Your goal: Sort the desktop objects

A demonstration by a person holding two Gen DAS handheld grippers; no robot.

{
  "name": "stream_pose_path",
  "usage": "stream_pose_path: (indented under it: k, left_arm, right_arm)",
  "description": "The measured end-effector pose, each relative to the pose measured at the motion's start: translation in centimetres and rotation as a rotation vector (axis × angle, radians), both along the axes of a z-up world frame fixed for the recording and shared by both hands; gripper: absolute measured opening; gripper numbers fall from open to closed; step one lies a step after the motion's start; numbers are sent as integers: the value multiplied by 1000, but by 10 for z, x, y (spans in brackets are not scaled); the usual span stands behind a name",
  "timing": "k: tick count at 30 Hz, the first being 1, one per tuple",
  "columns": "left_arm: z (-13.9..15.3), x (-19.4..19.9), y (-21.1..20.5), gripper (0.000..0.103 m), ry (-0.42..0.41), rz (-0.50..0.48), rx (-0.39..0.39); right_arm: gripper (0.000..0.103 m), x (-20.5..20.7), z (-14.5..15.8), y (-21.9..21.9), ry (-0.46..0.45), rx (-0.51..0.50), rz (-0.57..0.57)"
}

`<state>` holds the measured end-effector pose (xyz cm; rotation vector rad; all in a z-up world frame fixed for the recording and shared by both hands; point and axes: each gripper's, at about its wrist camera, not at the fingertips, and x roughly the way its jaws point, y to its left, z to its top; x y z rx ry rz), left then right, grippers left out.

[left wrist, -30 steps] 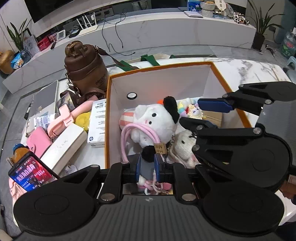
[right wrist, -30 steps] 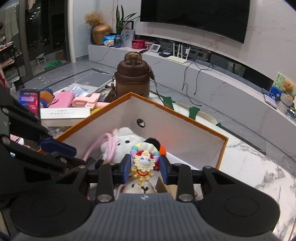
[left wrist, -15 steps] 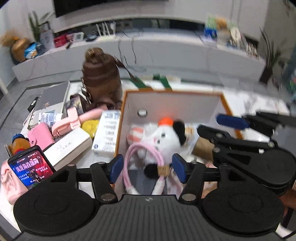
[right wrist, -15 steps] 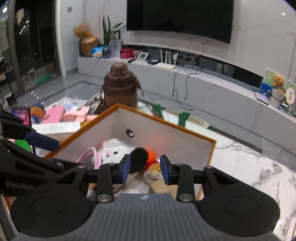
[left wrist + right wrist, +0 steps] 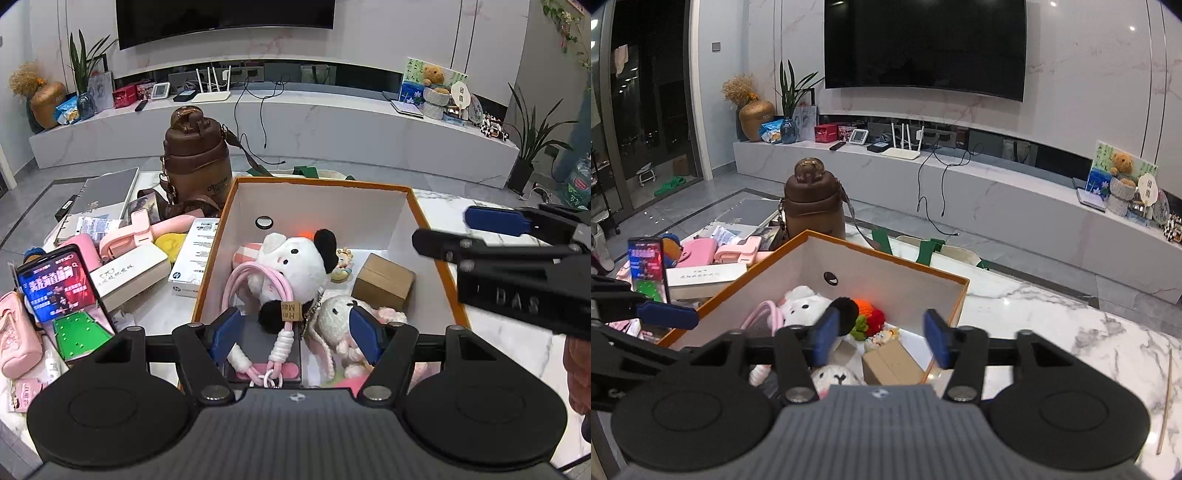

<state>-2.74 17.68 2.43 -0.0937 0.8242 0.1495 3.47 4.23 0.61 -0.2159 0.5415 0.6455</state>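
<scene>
**Both jaws opening above the orange-rimmed box**

The left gripper (image 5: pixel 295 328) and the right gripper (image 5: pixel 881 334) have their jaws spreading apart, pressing on nothing. Below them the box (image 5: pixel 321 182) holds a white plush toy (image 5: pixel 295 258), a pink cord (image 5: pixel 258 284) and a small cardboard carton (image 5: pixel 384 280) by its right wall. A brown bottle (image 5: pixel 195 155) stands just beyond the box's far left corner.

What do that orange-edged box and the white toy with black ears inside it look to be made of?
The box looks like stiff cardboard: flat matte white walls, thin orange rim. The white toy seems soft plush, judging by its fuzzy, rounded surface.
</scene>
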Motion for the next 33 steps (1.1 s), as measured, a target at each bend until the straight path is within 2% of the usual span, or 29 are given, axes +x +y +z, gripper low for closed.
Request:
stream_pose_path:
  k: [3,8,12,14,19,21,25,30,33]
  left_arm:
    - [3,-8,-6,92,-10,12,44]
    - [3,-17,-3,93,-32,104,37]
    - [-1,-17,3,93,-12,137,6]
    - [-3,-18,4,93,4,166,15]
    - [-3,-24,-2,93,-21,176,30]
    - [-2,-24,-2,93,-25,187,19]
    - [4,-24,-3,93,-44,214,6]
    - [12,-26,-14,93,-63,191,17]
    - [10,-23,-19,93,-44,192,39]
  right_arm:
    - [79,-13,4,-3,-33,-22,-17]
    - [97,-25,11,-16,-31,4,-68]
    - [102,-40,16,-20,-32,9,-113]
    - [102,-49,16,-20,-42,-10,-144]
    - [102,-71,11,-16,-63,-49,-201]
    - [102,-74,8,-19,-41,-56,-222]
    - [102,-73,7,-29,33,-4,-289]
    - [102,-63,1,-38,31,40,-312]
    - [102,-52,-9,-38,70,39,-324]
